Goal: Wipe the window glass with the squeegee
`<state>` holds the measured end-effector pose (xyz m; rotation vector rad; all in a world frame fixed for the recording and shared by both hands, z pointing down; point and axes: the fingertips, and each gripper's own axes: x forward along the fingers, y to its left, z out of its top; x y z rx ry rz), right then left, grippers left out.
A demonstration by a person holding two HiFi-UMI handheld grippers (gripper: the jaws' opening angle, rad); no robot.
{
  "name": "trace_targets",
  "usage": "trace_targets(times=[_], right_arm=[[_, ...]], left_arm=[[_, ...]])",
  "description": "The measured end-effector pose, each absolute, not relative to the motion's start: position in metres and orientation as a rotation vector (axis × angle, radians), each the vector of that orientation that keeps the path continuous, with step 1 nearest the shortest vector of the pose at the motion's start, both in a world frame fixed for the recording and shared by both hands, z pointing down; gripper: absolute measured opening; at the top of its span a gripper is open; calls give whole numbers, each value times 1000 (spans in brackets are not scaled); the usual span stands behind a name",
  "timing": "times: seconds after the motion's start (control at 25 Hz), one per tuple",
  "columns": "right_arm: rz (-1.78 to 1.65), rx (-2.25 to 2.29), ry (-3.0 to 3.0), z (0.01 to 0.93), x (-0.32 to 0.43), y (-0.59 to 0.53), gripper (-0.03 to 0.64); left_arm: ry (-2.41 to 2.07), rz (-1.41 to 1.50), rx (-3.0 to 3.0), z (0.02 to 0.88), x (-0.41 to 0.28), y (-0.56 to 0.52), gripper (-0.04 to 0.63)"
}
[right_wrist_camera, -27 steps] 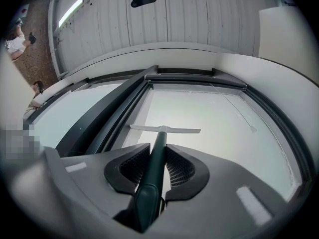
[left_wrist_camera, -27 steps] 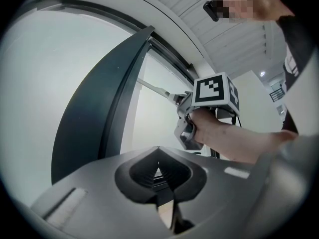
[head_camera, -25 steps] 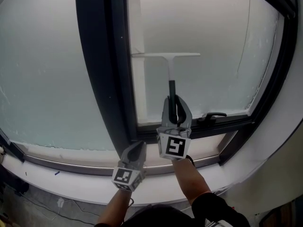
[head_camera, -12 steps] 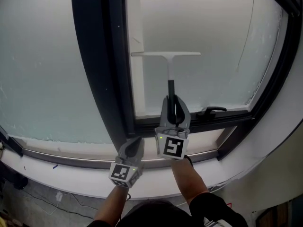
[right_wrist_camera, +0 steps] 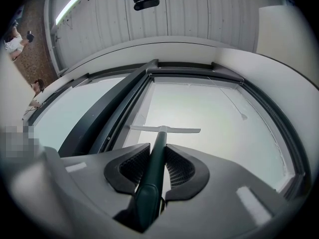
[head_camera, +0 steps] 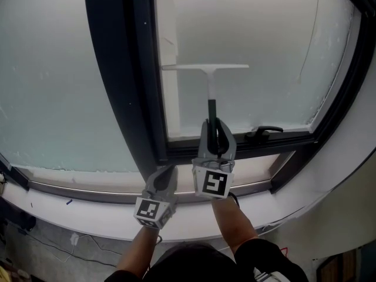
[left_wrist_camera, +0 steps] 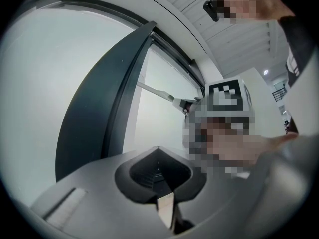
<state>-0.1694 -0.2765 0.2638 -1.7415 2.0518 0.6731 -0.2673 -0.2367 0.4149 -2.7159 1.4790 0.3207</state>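
Your right hand-held gripper (head_camera: 217, 129) clamps the squeegee (head_camera: 211, 96), your left hand-held gripper (head_camera: 164, 180) is closed and empty; press the blade (head_camera: 202, 67) flat on the window glass (head_camera: 264, 46).

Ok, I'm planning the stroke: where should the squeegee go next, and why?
Probably draw the squeegee straight down toward the lower frame: the right gripper is clamped on it, and its blade lies level across mid-pane with glass below it.
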Motion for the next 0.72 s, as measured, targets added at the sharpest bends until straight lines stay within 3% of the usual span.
trace_targets(times=[0.72], right_arm=[[643, -1744, 2098, 291, -169, -269, 98]], left_arm=[[1545, 220, -2707, 446, -270, -237, -2]])
